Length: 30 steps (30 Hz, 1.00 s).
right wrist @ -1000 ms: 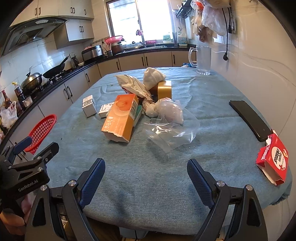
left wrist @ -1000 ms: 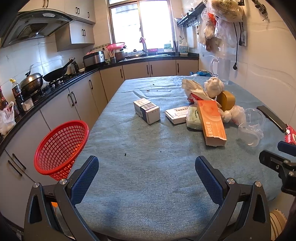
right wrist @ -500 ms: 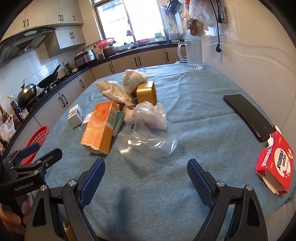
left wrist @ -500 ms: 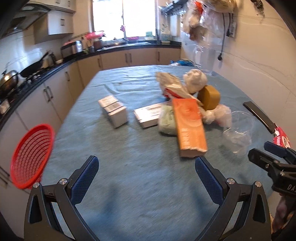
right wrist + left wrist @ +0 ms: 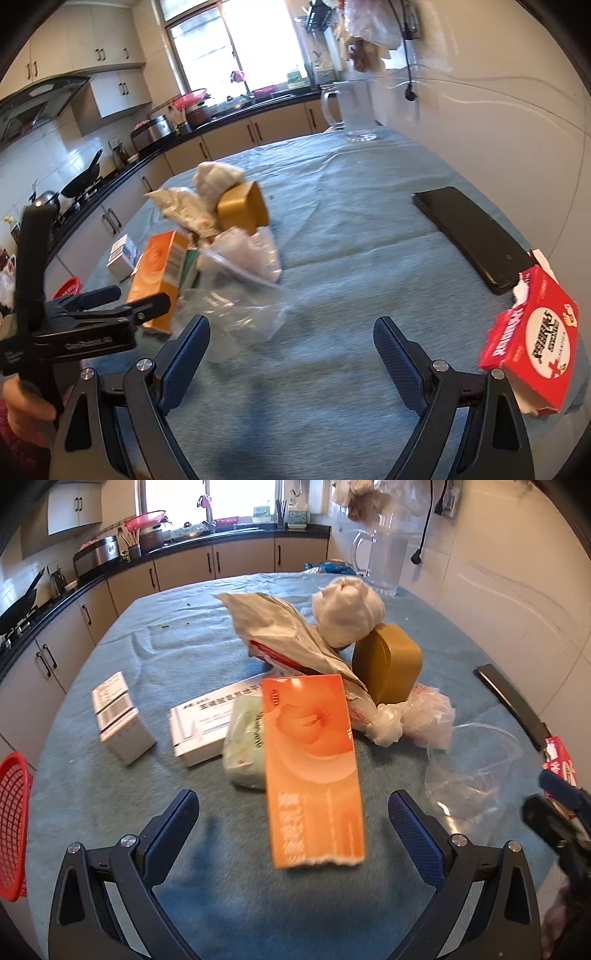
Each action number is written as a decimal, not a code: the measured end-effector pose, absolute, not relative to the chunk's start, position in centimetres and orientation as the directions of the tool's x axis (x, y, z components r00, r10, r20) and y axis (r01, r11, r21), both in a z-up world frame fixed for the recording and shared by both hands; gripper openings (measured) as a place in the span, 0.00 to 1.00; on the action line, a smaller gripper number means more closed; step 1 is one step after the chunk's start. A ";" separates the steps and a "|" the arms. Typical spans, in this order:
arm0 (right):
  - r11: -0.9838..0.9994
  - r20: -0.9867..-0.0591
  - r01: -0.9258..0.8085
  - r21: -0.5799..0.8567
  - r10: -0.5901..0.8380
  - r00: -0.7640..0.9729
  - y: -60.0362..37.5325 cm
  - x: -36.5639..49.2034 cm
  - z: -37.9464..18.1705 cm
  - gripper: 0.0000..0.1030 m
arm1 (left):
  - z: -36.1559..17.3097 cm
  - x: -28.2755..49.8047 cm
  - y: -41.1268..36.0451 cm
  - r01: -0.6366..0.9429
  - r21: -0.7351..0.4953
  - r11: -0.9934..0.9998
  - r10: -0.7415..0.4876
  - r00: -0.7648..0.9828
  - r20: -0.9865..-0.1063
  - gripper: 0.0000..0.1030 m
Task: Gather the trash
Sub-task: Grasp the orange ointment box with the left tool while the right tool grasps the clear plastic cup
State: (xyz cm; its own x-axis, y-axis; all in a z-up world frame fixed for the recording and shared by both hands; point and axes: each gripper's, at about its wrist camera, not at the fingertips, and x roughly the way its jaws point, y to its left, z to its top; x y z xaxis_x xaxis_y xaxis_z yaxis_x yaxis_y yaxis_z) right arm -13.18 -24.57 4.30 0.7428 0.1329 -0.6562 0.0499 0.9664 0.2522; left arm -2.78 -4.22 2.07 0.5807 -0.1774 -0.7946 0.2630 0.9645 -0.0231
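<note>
A pile of trash lies on the blue-clothed table (image 5: 177,638). In the left wrist view an orange carton (image 5: 314,768) lies flat, its near end between the fingers of my open, empty left gripper (image 5: 293,816). Behind it lie a green packet (image 5: 245,738), a white flat box (image 5: 207,720), a small white box (image 5: 118,718), a crumpled wrapper (image 5: 284,635), a white wad (image 5: 347,613), a gold tin (image 5: 388,664) and a clear plastic bag (image 5: 469,771). My right gripper (image 5: 291,339) is open and empty, with the clear bag (image 5: 236,306) by its left finger. A torn red box (image 5: 532,339) lies right of it.
A red mesh basket (image 5: 13,827) hangs off the table's left edge. A black flat device (image 5: 476,236) lies along the right edge by the wall. A glass jug (image 5: 354,110) stands at the far end. Kitchen counters and cabinets run along the left and back.
Both grippers have moved forward and turned right toward the pile. The orange carton now sits between the left fingers. The red basket has slid to the left edge of view.
</note>
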 end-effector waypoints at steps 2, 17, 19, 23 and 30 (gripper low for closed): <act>0.966 -0.651 0.049 0.255 0.134 0.747 -25.0 -13.1 4.5 0.90 | 1.4 -2.2 -4.6 0.251 0.000 0.968 -0.147 0.567 -0.810 0.75; 0.946 -0.628 -0.299 0.122 0.307 0.715 -20.4 -10.7 5.4 0.92 | 1.8 -4.4 -1.3 0.252 -0.032 0.967 -0.180 0.592 -0.786 0.42; 0.938 -0.635 -0.341 0.066 0.303 0.710 -19.5 -10.4 5.5 0.93 | 2.0 -4.7 -1.0 0.251 -0.027 0.967 -0.178 0.599 -0.781 0.42; 0.909 -0.667 -0.409 -0.074 0.260 0.698 -17.7 -9.7 4.8 0.93 | 2.2 -5.2 -0.5 0.251 -0.033 0.967 -0.183 0.602 -0.777 0.42; 0.897 -0.689 -0.403 -0.182 0.176 0.703 -17.2 -9.2 3.6 0.86 | 2.4 -5.6 -0.6 0.249 -0.032 0.968 -0.183 0.610 -0.771 0.42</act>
State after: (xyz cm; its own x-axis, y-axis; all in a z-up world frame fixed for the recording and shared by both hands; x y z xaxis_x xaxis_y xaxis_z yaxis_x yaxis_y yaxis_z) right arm -9.15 -17.21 3.55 0.7027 0.1761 -0.6893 -0.4034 0.8967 -0.1822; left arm -5.57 -0.56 2.37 0.6105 -0.1827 -0.7707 0.2492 0.9679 -0.0321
